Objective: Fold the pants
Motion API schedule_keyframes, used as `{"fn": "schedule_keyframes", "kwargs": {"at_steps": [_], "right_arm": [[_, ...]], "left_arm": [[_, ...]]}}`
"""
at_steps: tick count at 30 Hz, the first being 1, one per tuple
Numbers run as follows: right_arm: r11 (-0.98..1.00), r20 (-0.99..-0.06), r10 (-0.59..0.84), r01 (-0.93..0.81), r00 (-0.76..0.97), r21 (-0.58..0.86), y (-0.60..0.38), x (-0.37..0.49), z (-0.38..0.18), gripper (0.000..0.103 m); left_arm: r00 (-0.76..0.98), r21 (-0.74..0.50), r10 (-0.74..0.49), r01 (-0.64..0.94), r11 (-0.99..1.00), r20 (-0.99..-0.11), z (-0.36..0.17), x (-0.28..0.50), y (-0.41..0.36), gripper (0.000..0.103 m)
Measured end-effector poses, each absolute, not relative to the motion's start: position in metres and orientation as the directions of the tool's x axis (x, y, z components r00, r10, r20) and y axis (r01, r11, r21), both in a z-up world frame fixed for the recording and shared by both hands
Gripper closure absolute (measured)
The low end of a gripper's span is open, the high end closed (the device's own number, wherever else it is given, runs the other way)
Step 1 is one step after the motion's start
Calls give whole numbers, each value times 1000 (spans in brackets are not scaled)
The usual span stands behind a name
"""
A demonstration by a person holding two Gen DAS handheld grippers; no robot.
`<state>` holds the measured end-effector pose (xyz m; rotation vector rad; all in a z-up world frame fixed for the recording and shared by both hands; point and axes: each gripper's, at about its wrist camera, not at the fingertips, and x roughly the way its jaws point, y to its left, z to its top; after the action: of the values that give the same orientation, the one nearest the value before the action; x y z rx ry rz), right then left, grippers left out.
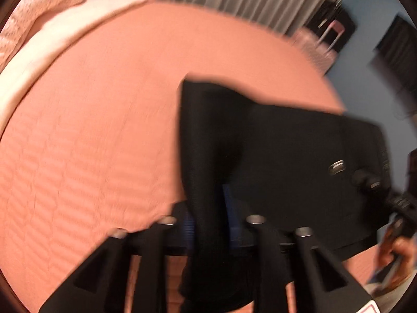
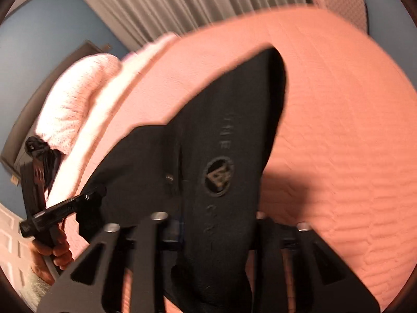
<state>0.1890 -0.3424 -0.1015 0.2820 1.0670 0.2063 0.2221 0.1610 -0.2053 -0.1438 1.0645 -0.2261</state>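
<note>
Both views are motion-blurred. Your left claw (image 1: 208,224) is clamped on a fold of the black pants (image 1: 281,156); the fabric runs between its fingers and hangs below them, and the blue pads (image 1: 234,224) show on either side of the cloth. Your right claw (image 2: 213,224) is likewise closed on the pants (image 2: 224,140), with a thick band of black cloth passing straight through the jaws and draping down past them. The pants are held up off the bed (image 1: 104,120), stretched between your two claws above the salmon-pink quilted bedspread (image 2: 338,130), near its close edge. In the left view a small metal clasp (image 1: 338,167) shows on the fabric toward the right; in the right view there is a round printed logo (image 2: 219,176) on the cloth just above the fingers, and a small metal piece (image 2: 169,177) left of it. In the right view your left hand (image 2: 60,250) grips the handle of the other tool at lower left; in the left view your right hand (image 1: 398,258) shows at the lower right edge. Pillows (image 2: 78,101) sit at the head of the bed, grey curtains (image 2: 182,2) hang behind, and a pink suitcase (image 1: 320,44) stands past the far corner.
</note>
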Motion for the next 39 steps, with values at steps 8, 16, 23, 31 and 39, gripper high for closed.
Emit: {"fn": "schedule_keyframes", "kwargs": {"at_steps": [8,16,23,31,39], "right_arm": [[951,-758,234,19,608,308,-363,146,-65,81],[909,-794,358,11,491,417,-369,240,-149,103],[984,-856,179,-86,485,157,-335,206,-140,103],[988,-874,152,-60,462,140,-327,117,-150,98],[976,-799,134,63,586,210,-342,61,-71,94]], "left_arm": [[551,-100,-96,23,995,-829,-172,218,172,66],[465,-6,-67,133,991,-883,-245,329,78,53],[527,133,53,116,984,-848,-226,310,65,61],[595,107,45,69,992,-802,-178,223,66,41],[508,104,81,16,994,-857,-170,156,89,43]]}}
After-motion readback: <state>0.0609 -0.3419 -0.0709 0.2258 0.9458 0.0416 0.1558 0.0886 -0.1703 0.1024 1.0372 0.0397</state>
